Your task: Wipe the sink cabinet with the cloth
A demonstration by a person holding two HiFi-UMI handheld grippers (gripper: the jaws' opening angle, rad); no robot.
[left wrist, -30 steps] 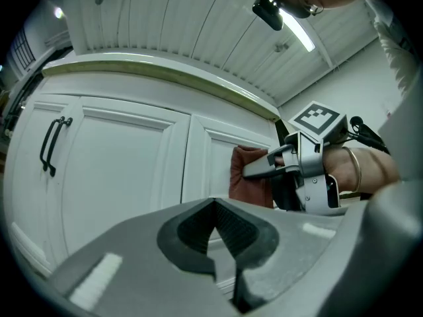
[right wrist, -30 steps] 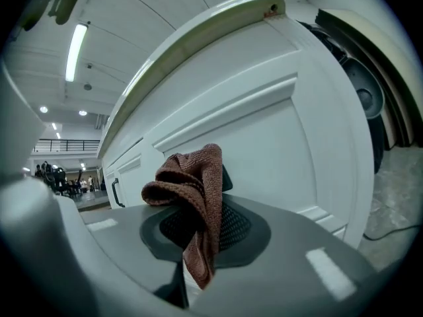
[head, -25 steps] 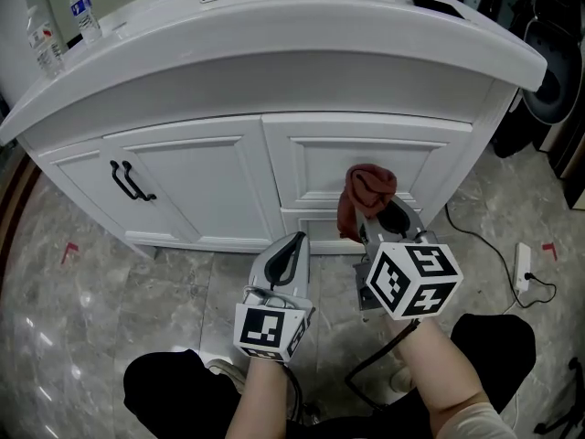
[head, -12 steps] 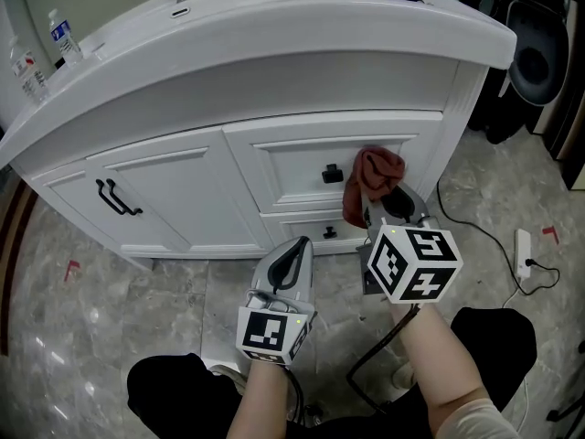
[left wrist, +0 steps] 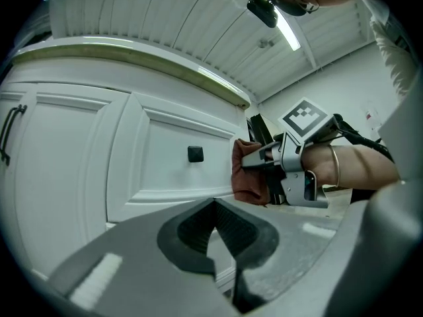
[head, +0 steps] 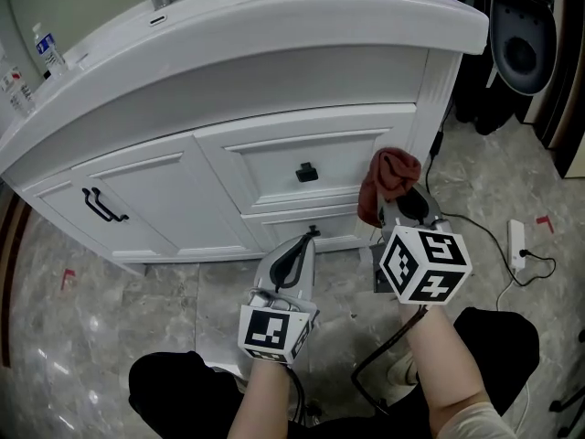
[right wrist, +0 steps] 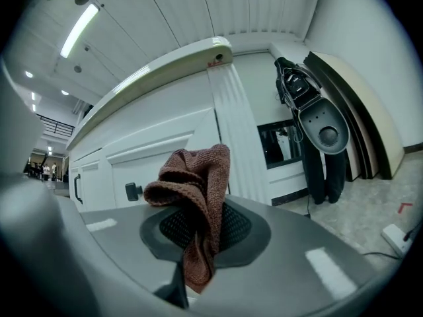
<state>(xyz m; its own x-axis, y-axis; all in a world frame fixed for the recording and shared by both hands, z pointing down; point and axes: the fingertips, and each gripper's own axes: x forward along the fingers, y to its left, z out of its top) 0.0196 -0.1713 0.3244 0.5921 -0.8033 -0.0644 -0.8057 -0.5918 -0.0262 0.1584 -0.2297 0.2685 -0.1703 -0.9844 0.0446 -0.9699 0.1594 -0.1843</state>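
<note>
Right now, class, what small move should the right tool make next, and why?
Probably push the right tool forward so the cloth presses flat on the drawer front. The cloth is clamped in its jaws, bunched, by the drawer's right end; contact is unclear. The left tool is shut and empty.

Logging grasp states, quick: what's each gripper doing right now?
Left gripper: closed, empty.
Right gripper: closed on the cloth.
</note>
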